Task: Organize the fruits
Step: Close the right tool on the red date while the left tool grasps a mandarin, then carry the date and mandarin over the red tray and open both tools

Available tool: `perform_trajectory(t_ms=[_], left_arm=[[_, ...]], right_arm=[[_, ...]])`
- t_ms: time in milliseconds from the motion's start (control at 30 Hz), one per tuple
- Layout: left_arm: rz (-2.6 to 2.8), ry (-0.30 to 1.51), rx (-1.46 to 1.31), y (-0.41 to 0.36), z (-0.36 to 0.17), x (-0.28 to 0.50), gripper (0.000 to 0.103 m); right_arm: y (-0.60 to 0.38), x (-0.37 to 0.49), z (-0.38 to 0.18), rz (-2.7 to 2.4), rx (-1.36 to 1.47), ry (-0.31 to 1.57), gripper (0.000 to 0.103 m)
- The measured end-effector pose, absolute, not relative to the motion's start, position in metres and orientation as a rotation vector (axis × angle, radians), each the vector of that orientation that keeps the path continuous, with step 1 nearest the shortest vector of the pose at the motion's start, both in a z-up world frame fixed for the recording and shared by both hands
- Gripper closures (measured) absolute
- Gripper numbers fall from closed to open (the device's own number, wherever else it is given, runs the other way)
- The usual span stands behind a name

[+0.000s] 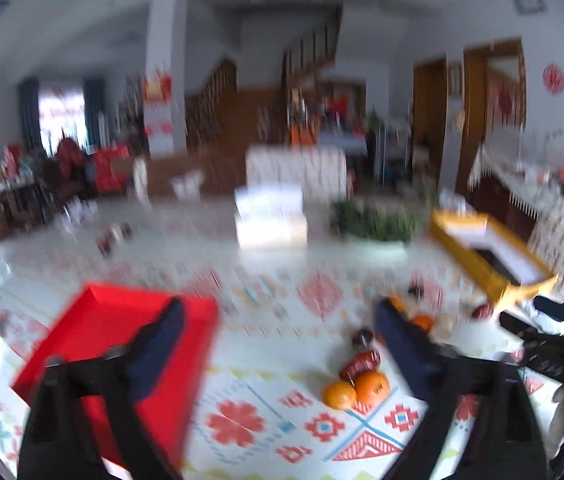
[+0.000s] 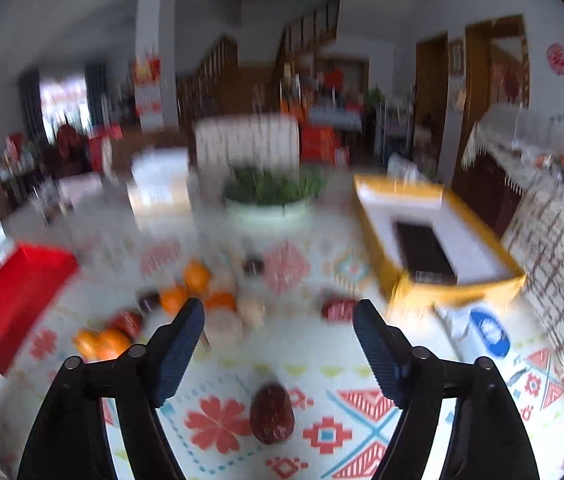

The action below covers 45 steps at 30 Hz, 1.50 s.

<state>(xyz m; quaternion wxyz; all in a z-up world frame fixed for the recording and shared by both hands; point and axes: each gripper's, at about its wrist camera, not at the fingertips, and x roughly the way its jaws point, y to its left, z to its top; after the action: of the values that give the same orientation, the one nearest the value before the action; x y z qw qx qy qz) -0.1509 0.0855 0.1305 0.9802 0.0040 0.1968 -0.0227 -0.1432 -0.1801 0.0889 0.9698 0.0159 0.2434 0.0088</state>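
Fruit lies scattered on the patterned tablecloth (image 2: 322, 364) between two open boxes: my red box (image 1: 121, 320) on the left and my yellow box (image 2: 462, 276) on the right, whose white lining surrounds a dark recess. Both views are blurred, so fine detail is uncertain. My right gripper (image 2: 277, 344) has its jaws set wide with nothing between the pads; a dark red date (image 2: 271, 414) lies on the cloth just below and between the fingers, untouched. My left gripper (image 1: 277, 344) is likewise spread wide and empty, hovering above the cloth beside the red box. Near it sit two oranges (image 1: 356, 390) touching each other, with a wrapped date (image 1: 360, 362) just behind them. Further oranges (image 2: 197, 288) and pale round fruits (image 2: 237, 316) cluster toward the centre, and another dark red piece (image 2: 340, 308) lies apart on the right. A potted green plant (image 2: 269, 196) stands behind the fruit.

I judge the step in hand to be a first pick, with no fruit visibly boxed yet. To do it well I should lower my right gripper over the near date, straddling its narrow width, and close gently, since the flesh probably yields. I should take the touching oranges one at a time, approaching from the free side so the neighbour does not roll away.
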Motion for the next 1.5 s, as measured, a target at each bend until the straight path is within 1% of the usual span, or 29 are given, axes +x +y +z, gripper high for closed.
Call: perform_trajectory(t_ms=[33, 67, 100, 133, 167, 200, 267, 300, 333, 367, 433, 467, 500, 533, 567, 600, 667, 700, 800, 1000, 1167, 1267, 1367, 1500], left_arm=[[-0.045, 0.352, 0.006, 0.090, 0.137, -0.159, 0.000], [-0.045, 0.330, 0.006, 0.093, 0.140, -0.163, 0.000], [-0.043, 0.326, 0.006, 0.095, 0.143, -0.162, 0.000], [-0.037, 0.332, 0.005, 0.096, 0.142, -0.161, 0.000], [-0.031, 0.347, 0.003, 0.096, 0.140, -0.159, 0.000], [-0.033, 0.372, -0.001, 0.096, 0.135, -0.156, 0.000], [-0.069, 0.450, 0.005, 0.092, 0.120, -0.148, 0.000], [-0.083, 0.476, 0.010, 0.092, 0.113, -0.145, 0.000], [-0.101, 0.506, 0.014, 0.091, 0.105, -0.144, 0.000], [-0.118, 0.531, 0.013, 0.091, 0.097, -0.142, 0.000], [-0.164, 0.598, -0.003, 0.086, 0.078, -0.134, 0.000], [-0.182, 0.630, -0.017, 0.086, 0.070, -0.130, 0.002], [-0.213, 0.675, -0.035, 0.085, 0.060, -0.124, 0.013], [-0.234, 0.703, -0.042, 0.083, 0.053, -0.120, 0.021], [-0.257, 0.737, -0.046, 0.080, 0.046, -0.114, 0.036], [-0.275, 0.771, -0.043, 0.076, 0.039, -0.108, 0.048], [-0.293, 0.812, -0.031, 0.070, 0.029, -0.100, 0.061], [-0.303, 0.828, -0.034, 0.068, 0.024, -0.096, 0.063], [-0.335, 0.857, -0.038, 0.066, 0.015, -0.088, 0.063], [-0.370, 0.877, -0.023, 0.058, 0.010, -0.073, 0.063], [-0.378, 0.900, -0.023, 0.059, 0.007, -0.065, 0.063], [-0.398, 0.906, -0.016, 0.058, 0.007, -0.067, 0.072], [-0.378, 0.901, 0.021, 0.052, 0.007, -0.069, 0.072], [-0.370, 0.899, -0.003, 0.055, 0.007, -0.072, 0.073]], right_arm=[[-0.183, -0.151, 0.096, 0.054, 0.068, 0.437, 0.000], [-0.183, -0.152, 0.098, 0.077, 0.076, 0.432, 0.000], [-0.181, -0.148, 0.098, 0.085, 0.062, 0.475, 0.000], [-0.179, -0.142, 0.096, 0.077, 0.041, 0.528, 0.003], [-0.180, -0.137, 0.093, 0.065, 0.032, 0.569, 0.013], [-0.182, -0.132, 0.088, 0.057, 0.033, 0.608, 0.020], [-0.189, -0.122, 0.071, 0.057, 0.051, 0.710, 0.039], [-0.192, -0.119, 0.063, 0.054, 0.056, 0.745, 0.045], [-0.196, -0.117, 0.053, 0.057, 0.061, 0.779, 0.055], [-0.199, -0.118, 0.043, 0.068, 0.067, 0.815, 0.060], [-0.201, -0.117, 0.027, 0.077, 0.066, 0.854, 0.061], [-0.200, -0.117, 0.021, 0.081, 0.063, 0.864, 0.061], [-0.200, -0.115, 0.018, 0.097, 0.069, 0.860, 0.061], [-0.198, -0.115, 0.016, 0.110, 0.070, 0.863, 0.061], [-0.196, -0.113, 0.014, 0.115, 0.067, 0.868, 0.061], [-0.193, -0.111, 0.013, 0.114, 0.055, 0.872, 0.061], [-0.185, -0.109, 0.009, 0.122, 0.025, 0.885, 0.067], [-0.183, -0.109, 0.008, 0.125, 0.020, 0.892, 0.069], [-0.181, -0.112, 0.009, 0.131, 0.008, 0.889, 0.069], [-0.183, -0.113, 0.009, 0.163, 0.031, 0.898, 0.069], [-0.186, -0.112, 0.004, 0.191, 0.059, 0.921, 0.066], [-0.188, -0.117, 0.003, 0.220, 0.076, 0.915, 0.066], [-0.185, -0.123, 0.003, 0.227, 0.054, 0.909, 0.067], [-0.181, -0.125, 0.003, 0.229, 0.049, 0.906, 0.067]])
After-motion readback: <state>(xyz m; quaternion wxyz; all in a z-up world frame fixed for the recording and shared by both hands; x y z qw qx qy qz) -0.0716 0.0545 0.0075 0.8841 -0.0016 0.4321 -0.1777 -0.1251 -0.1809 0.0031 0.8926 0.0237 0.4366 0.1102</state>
